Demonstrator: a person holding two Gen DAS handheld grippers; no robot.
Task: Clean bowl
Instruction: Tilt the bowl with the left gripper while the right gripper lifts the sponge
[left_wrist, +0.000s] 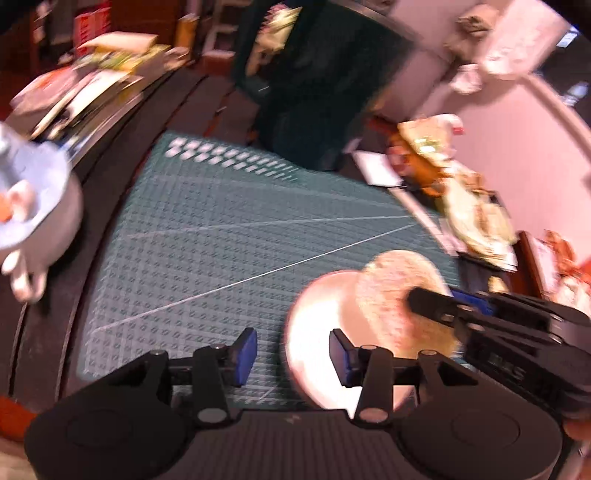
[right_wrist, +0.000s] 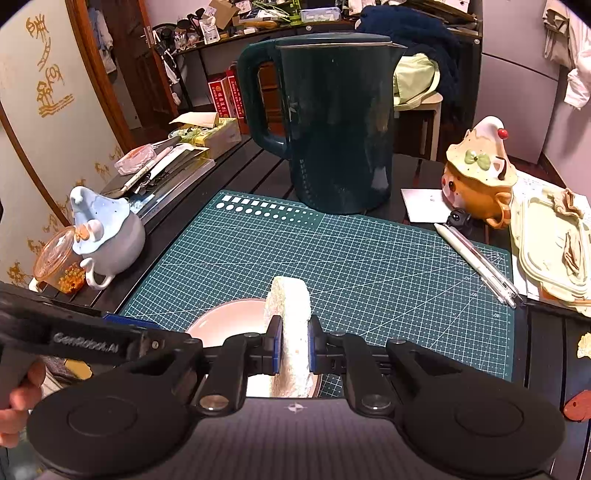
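Note:
A pale pink bowl (right_wrist: 229, 321) sits on the green cutting mat (right_wrist: 369, 258) near its front edge. My right gripper (right_wrist: 294, 347) is shut on a whitish sponge (right_wrist: 290, 306), held upright over the bowl's right side. In the blurred left wrist view the sponge (left_wrist: 395, 295) lies against the bowl (left_wrist: 321, 332). My left gripper (left_wrist: 293, 354) hangs just above the bowl's left rim, open. Its blue pads (left_wrist: 245, 354) touch nothing. From the right wrist view, the left gripper's black body enters from the left, with a hand on it.
A tall dark green kettle (right_wrist: 332, 129) stands at the mat's far edge. A blue ceramic pot (right_wrist: 107, 236) and an orange plastic cup (right_wrist: 59, 262) sit left of the mat. An orange lidded pot (right_wrist: 480, 177), two pens (right_wrist: 476, 262) and cream trays (right_wrist: 554, 251) lie to the right.

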